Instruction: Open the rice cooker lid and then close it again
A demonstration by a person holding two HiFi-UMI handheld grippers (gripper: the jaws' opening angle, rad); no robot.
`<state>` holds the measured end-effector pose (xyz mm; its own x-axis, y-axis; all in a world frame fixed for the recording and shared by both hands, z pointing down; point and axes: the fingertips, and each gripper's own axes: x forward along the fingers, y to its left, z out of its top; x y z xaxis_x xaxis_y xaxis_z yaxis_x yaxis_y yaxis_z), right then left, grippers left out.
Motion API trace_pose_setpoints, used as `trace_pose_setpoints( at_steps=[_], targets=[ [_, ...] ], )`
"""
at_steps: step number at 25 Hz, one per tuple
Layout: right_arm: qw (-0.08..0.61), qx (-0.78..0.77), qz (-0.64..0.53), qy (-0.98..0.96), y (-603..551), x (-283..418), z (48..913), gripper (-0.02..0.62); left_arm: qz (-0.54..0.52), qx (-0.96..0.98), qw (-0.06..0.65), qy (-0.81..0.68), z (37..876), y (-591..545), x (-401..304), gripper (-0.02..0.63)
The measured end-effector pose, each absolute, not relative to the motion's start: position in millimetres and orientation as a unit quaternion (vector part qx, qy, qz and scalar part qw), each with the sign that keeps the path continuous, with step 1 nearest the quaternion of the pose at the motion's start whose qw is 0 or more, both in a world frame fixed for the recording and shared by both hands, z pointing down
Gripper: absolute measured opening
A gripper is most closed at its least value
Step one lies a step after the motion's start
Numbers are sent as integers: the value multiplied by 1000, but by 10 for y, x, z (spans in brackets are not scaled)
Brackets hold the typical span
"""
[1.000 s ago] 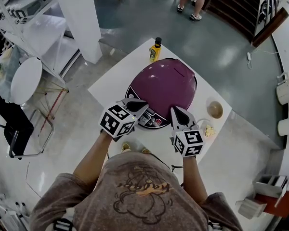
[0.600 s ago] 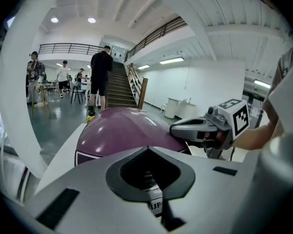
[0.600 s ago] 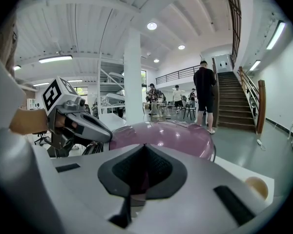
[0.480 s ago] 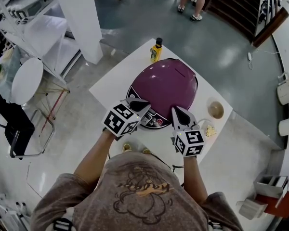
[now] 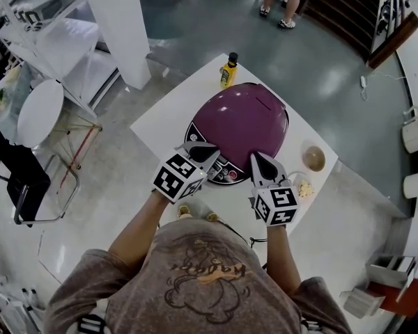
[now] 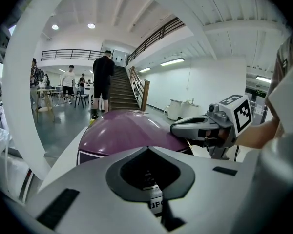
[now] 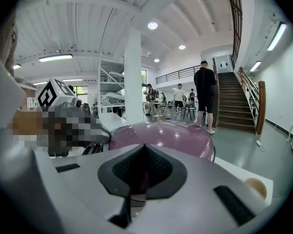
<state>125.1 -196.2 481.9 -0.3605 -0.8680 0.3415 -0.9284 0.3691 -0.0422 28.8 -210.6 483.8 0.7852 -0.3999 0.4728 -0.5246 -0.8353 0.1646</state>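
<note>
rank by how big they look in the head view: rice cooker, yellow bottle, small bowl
1. rice cooker, by far the largest.
2. small bowl and yellow bottle: they cover about the same area, so I won't rank one above the other.

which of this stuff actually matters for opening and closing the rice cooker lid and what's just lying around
Part of the job:
- rice cooker, lid down
- left tongs and right tongs, both shut, at the cooker's front

Just lying about:
- yellow bottle, behind the cooker
- bowl and small pale yellow thing, on the table at the cooker's right
</note>
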Motion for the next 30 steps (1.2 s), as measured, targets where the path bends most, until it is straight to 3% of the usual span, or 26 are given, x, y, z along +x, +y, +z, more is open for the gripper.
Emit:
trace_pose_setpoints(
  at_steps=[7,12,30],
  targets=[
    [135,547,108,-819,-1956,1244,4762,5,186,943,122,-246,4775,-2064,270,18],
    [131,549,96,-820,-1963,1252,4679,6,125,944,157,-263,4722,-2122,143,19],
    [101,556,32,-825,-2179,1568,4054,6,174,940,165,-243,4800,-2119,200,19]
  ],
)
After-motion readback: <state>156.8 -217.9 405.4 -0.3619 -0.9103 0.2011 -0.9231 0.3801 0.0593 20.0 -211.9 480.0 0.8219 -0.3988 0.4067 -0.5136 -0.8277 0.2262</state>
